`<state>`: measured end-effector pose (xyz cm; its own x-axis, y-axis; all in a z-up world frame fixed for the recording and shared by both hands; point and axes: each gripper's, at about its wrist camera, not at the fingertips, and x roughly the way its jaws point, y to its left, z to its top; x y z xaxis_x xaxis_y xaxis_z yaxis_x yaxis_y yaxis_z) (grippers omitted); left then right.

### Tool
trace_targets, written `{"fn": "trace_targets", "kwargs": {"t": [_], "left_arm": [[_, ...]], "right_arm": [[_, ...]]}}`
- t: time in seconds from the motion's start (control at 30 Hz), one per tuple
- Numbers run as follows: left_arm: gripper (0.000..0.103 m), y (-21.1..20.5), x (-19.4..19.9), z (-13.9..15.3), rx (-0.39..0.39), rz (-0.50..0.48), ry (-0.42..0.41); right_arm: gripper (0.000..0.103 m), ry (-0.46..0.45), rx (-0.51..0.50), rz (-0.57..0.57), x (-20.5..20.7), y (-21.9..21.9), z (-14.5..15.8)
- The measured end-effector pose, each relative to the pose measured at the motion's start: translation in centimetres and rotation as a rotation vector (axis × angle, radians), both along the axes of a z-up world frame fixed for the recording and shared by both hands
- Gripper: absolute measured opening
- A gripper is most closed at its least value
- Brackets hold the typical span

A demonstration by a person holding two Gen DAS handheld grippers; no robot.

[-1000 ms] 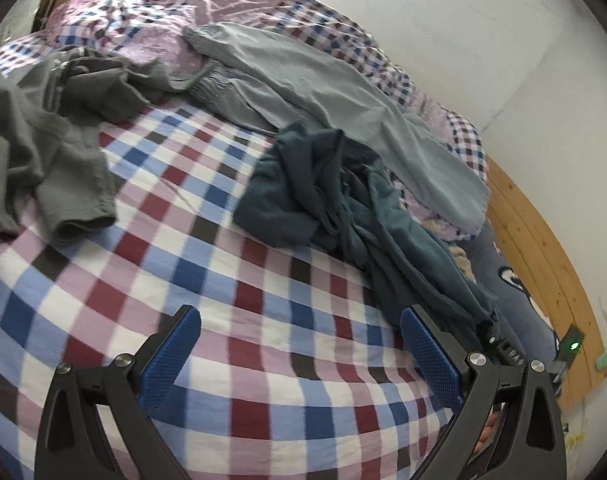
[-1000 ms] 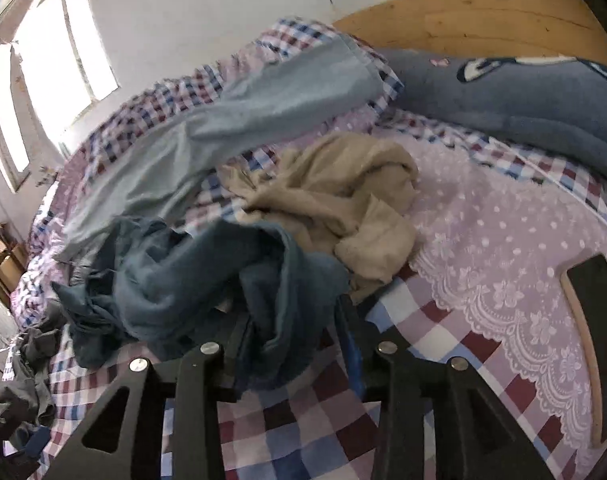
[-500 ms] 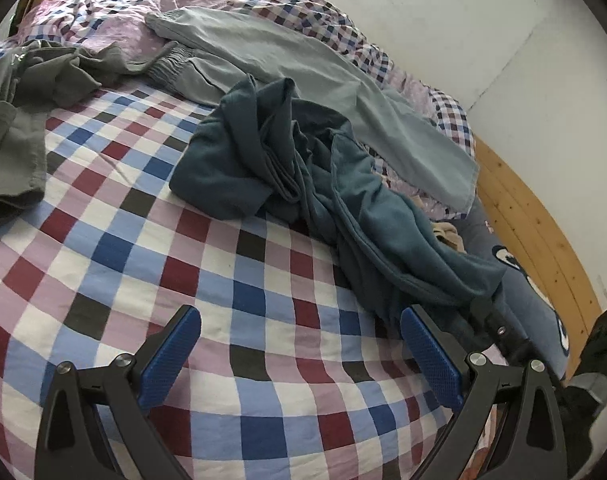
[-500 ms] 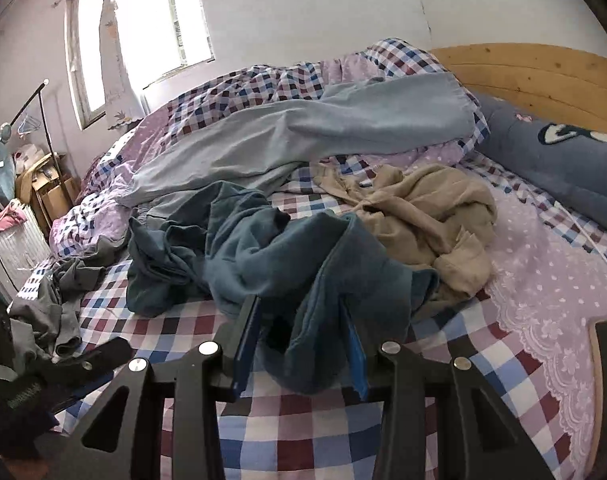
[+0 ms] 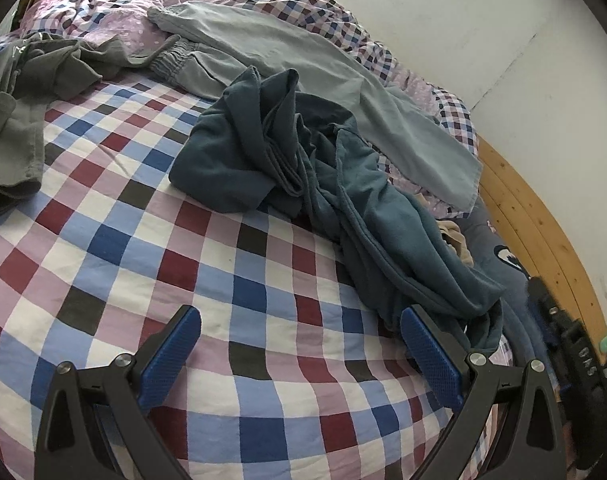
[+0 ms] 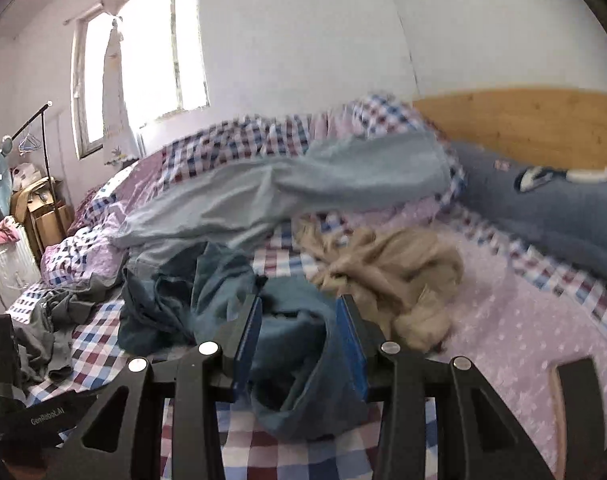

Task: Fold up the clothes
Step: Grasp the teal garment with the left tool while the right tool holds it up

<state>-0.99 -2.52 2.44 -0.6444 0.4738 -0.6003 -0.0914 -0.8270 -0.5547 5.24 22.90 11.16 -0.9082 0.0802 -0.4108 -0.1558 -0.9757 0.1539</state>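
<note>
Now we grip the dark teal garment (image 6: 299,344) with our right gripper (image 6: 299,320).

From the left wrist, our left gripper (image 5: 299,344) gapes wide over the checked bedspread (image 5: 143,248), pinching nothing; the teal garment lies crumpled at one o'clock; pale trousers (image 5: 303,68) sprawl at twelve. From the right wrist, the blue pads (image 6: 249,330) squeeze a teal fold; a beige garment (image 6: 387,272) sits at one o'clock.

Checked bed (image 5: 151,264) carries teal garment (image 5: 303,168); grey trousers (image 5: 287,64).
</note>
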Motion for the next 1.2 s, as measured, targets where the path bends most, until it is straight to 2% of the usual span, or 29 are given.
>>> {"fn": "trace_targets", "kwargs": {"t": [0.07, 0.17, 0.23, 0.33, 0.4, 0.5, 0.57, 0.77, 0.97, 1.2], "left_arm": [[0.102, 0.0, 0.0, 0.1, 0.004, 0.002, 0.003], [0.102, -0.2, 0.1, 0.2, 0.008, 0.006, 0.004], [0.102, -0.4, 0.1, 0.3, 0.015, 0.008, 0.005], [0.102, -0.8, 0.1, 0.5, 0.026, 0.013, 0.009], [0.102, -1.1, 0.1, 0.6, 0.037, 0.016, 0.010], [0.102, -1.7, 0.0, 0.7, 0.052, 0.025, 0.006], [0.102, -2.1, 0.0, 0.8, 0.059, 0.033, 0.005], [0.102, -3.6, -0.3, 1.1, 0.100, 0.063, -0.002], [0.102, -4.5, -0.4, 1.1, 0.106, 0.069, -0.011], [0.102, -4.7, -0.7, 0.7, 0.123, 0.054, -0.031]], "right_arm": [[0.042, -0.039, 0.010, 0.061, -0.7, -0.5, -0.5], [0.040, -0.067, 0.092, 0.181, -1.1, -3.0, -1.3], [0.036, -0.086, 0.169, 0.230, -1.3, -4.8, -2.0], [0.035, -0.107, 0.290, 0.274, -1.7, -6.9, -3.0], [0.035, -0.113, 0.409, 0.286, -2.0, -8.2, -3.9], [0.035, -0.102, 0.662, 0.323, -2.1, -10.4, -5.7], [0.034, -0.090, 0.753, 0.348, -1.9, -11.2, -6.6], [0.033, -0.068, 0.813, 0.435, -1.9, -13.4, -7.6], [0.028, -0.130, 0.836, 0.340, -4.1, -12.1, -8.8], [0.028, -0.188, 0.886, 0.286, -5.6, -11.4, -9.8]]}}
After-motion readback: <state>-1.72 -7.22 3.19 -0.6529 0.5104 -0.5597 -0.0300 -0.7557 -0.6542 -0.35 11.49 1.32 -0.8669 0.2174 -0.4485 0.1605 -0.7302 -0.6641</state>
